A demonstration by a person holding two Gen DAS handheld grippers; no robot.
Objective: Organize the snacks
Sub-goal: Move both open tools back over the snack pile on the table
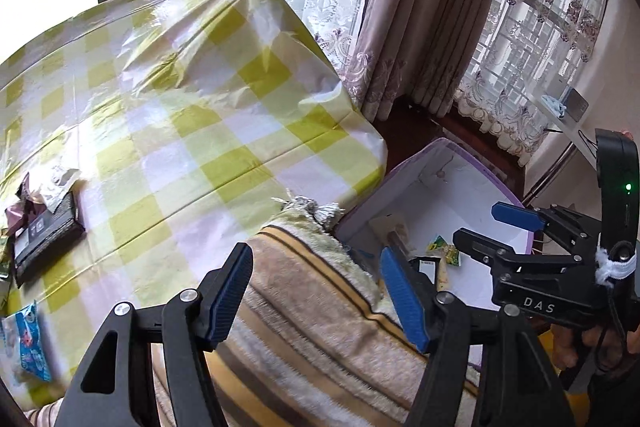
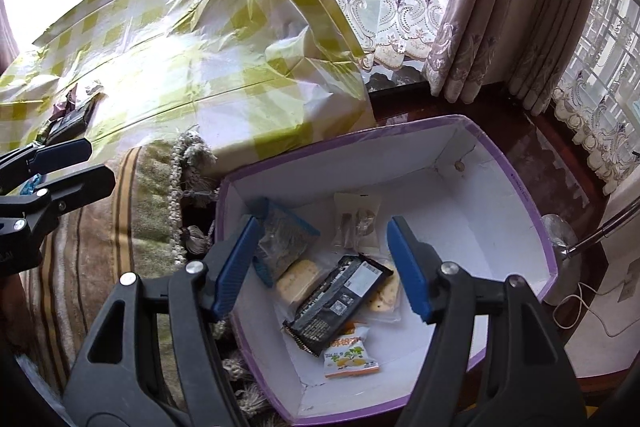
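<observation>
The right gripper (image 2: 322,263) hung over the box (image 2: 532,211), its ribbed blue fingers (image 2: 408,267) apart with nothing between them. The box was white card with a purple rim, at lower centre of the right view. In it lay a glossy black bar (image 2: 340,303), pale round crackers (image 2: 298,279) in clear film, a dark blue-edged pouch (image 2: 284,243), a translucent sachet (image 2: 358,223) and a small orange-and-green packet (image 2: 350,357). The left gripper (image 1: 320,295) stood over a plush striped blanket (image 1: 320,331), fingers apart and empty. On the crinkled yellow-checked tabletop (image 1: 192,99), at left, lay another black bar (image 1: 48,239) and a blue packet (image 1: 32,347).
</observation>
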